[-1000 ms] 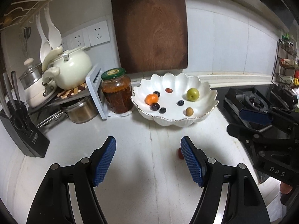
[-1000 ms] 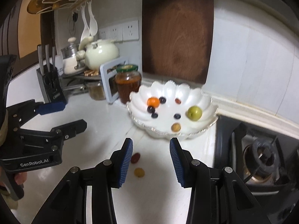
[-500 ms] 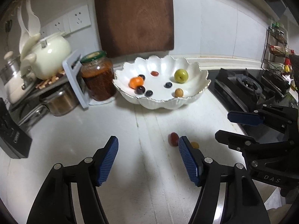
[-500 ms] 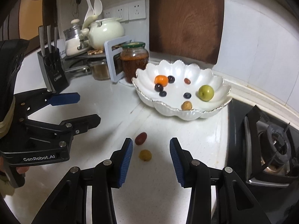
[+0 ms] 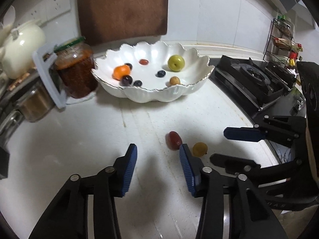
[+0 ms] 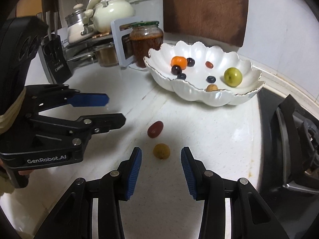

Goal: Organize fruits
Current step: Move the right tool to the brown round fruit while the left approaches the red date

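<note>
A white scalloped bowl holds several small fruits, among them an orange one and a green one. A red grape and a small yellow fruit lie on the white counter. My left gripper is open and empty, its right finger beside the grape. My right gripper is open, low over the counter, with the yellow fruit just ahead between its fingertips.
A jar of red preserve stands left of the bowl, with a teapot, pots and a knife block further left. A wooden cutting board leans on the wall. A gas stove lies to the right.
Both grippers moved forward and down toward the two loose fruits. The yellow fruit now sits at the right gripper's fingertips; the grape is beside the left gripper's right finger.
</note>
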Demonstrator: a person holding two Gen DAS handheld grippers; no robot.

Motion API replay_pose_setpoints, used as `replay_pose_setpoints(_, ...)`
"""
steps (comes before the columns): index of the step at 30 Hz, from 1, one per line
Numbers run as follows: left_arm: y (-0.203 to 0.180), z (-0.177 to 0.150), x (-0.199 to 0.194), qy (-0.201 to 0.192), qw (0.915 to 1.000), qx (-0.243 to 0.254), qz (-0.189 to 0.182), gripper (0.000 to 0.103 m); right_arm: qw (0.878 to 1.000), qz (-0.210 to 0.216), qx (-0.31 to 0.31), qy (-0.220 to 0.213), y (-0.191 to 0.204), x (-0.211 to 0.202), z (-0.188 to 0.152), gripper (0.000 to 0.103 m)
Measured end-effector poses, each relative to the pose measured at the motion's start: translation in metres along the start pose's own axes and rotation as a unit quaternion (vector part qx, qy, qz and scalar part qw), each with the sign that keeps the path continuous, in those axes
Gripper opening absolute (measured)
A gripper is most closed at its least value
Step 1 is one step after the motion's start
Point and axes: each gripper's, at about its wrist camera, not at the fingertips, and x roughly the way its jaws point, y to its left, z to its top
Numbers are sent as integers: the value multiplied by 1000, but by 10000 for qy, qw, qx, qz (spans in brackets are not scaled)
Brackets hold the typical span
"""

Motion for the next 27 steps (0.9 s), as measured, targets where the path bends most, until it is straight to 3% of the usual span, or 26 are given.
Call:
replay_pose_setpoints(11,-2,11,27,284,9983,-192,-477,33,9999,73,65,76,0,19,-4,42)
replay_pose_setpoints(27,-10,20,60,693,9953,-368,-562,27,9996,156,190,105,-7,35,-2,33)
